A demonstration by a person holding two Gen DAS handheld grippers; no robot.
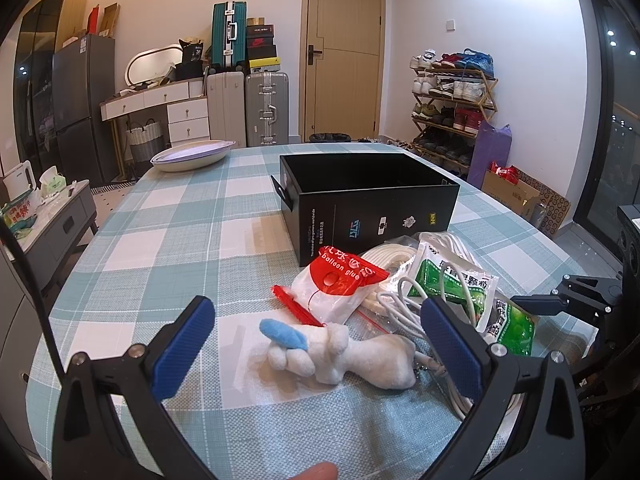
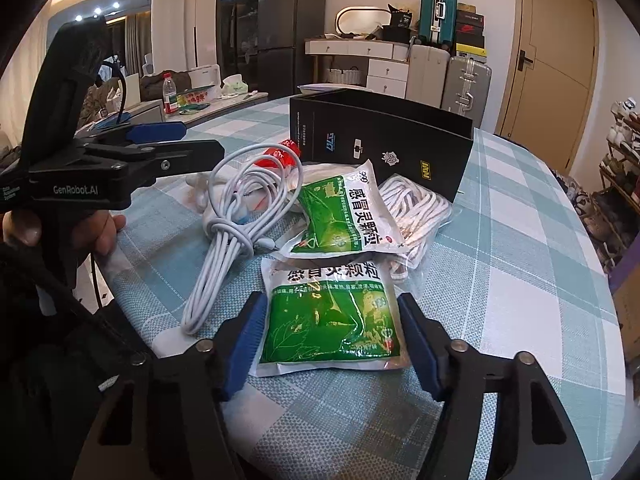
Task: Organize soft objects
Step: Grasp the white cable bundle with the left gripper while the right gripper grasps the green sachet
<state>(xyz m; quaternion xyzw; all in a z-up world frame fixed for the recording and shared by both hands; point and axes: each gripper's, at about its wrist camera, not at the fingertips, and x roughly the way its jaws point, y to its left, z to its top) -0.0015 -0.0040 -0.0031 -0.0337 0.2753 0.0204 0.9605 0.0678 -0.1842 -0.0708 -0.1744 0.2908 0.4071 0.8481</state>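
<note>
Our left gripper [image 1: 316, 336] hangs with its jaws spread wide around the white plush toy [image 1: 340, 352] lying on the bench [image 1: 160, 240]. Our right gripper [image 2: 332, 344] has its jaws wide open either side of a green sachet [image 2: 328, 320], gripping nothing. The black box [image 1: 368, 200] stands just behind the pile.

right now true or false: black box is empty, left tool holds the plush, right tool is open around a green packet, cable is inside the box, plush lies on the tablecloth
1. The black box looks empty: true, as far as its interior shows.
2. The left tool holds the plush toy: false, it is open with the toy between its fingers.
3. The right tool is open around a green packet: true.
4. The white cable is inside the box: false, it lies on the tablecloth.
5. The plush toy lies on the tablecloth: true.
</note>
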